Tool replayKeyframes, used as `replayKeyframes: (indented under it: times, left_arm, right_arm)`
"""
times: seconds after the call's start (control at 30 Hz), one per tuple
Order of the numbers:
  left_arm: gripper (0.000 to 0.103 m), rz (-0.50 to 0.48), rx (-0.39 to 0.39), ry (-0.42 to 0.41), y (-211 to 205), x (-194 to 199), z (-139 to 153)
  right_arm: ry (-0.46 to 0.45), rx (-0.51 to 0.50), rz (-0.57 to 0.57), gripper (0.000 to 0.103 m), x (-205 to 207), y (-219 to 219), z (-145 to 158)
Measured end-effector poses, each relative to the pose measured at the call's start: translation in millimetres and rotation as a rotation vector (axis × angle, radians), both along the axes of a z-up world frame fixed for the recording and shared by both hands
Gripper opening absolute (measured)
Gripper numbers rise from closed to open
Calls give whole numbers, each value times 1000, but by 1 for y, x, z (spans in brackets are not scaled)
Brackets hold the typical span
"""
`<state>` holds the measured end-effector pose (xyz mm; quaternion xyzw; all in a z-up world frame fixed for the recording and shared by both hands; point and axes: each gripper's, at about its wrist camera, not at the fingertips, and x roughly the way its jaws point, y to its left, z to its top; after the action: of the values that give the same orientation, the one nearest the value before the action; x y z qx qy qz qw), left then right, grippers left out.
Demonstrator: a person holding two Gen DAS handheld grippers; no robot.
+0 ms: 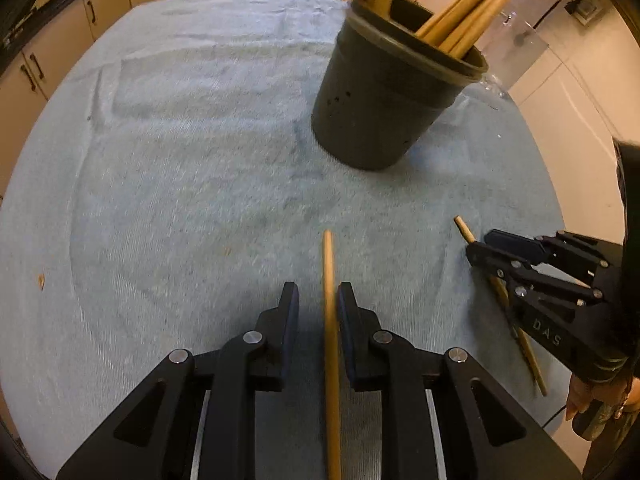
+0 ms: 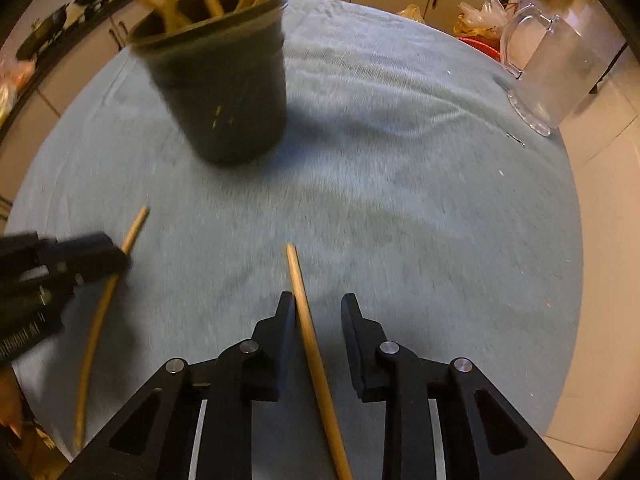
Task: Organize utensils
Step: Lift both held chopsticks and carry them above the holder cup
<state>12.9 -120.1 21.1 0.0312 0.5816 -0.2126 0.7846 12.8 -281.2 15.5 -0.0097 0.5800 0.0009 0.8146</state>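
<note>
A dark pot stands on the pale blue cloth and holds several wooden utensils. My left gripper is shut on a thin wooden stick that runs along its fingers and pokes out past the tips, lying against the right finger. To the right, my right gripper is clamped on a second stick. In the right wrist view that stick leans on the left finger of the right gripper. The left gripper and its stick sit at the left, the pot beyond them.
A clear plastic pitcher stands at the table's far right edge, with bags behind it. Cabinets ring the round table. A person's hand holds the right gripper's handle. Bare cloth lies between the grippers and the pot.
</note>
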Motion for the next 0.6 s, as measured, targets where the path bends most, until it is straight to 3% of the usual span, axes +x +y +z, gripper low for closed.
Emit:
replayKeyframes:
  times: [0.13,0.17,0.3,0.6]
  left_arm:
    - [18,-13,10,-70,-8,-5,0]
    - [6,-13,11,-82,-9,-5,0]
    - [5,2,-34,-107,-3,-19,11]
    - [5,15,-145,-346,24,-73,100]
  right_arm:
    - [-46,5,20,8,3,9,1]
    - [-53,3,17,8,3,9,0]
    - [-124,75,-37,6,-6,3,13]
    - [-438,122,-83,6,-81,-8,117]
